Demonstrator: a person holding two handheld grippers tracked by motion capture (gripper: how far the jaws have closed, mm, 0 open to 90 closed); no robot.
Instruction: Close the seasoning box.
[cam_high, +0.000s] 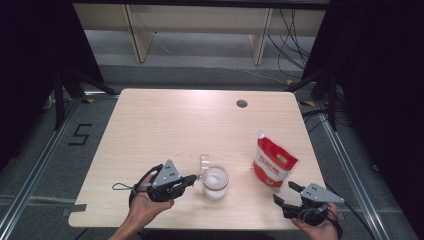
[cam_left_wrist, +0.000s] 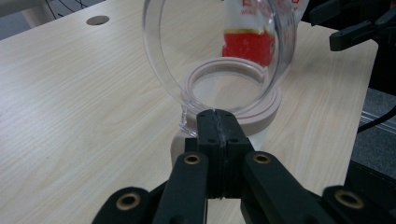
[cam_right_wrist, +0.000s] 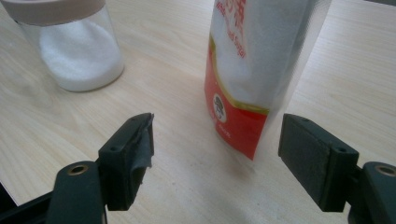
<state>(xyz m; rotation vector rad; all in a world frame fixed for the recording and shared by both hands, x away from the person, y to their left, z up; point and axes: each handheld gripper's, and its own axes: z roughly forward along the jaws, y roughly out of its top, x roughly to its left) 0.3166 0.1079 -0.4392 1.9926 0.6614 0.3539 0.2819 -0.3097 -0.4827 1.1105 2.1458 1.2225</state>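
Jar (cam_high: 215, 183) sits near the table's (cam_high: 165, 125) front edge, part full of white grains, clear flip lid (cam_high: 204, 163) standing open. Left tool (cam_high: 191, 178) has its jaws pressed together right at the jar's rim by the lid hinge; can't tell if they pinch anything. Red-and-white pouch (cam_high: 272, 163) stands just right of the jar, untouched. Right tool (cam_high: 285, 194) waits near it, jaws apart, empty. Looks like lid opening is done; grabbing the pouch and pouring is left.
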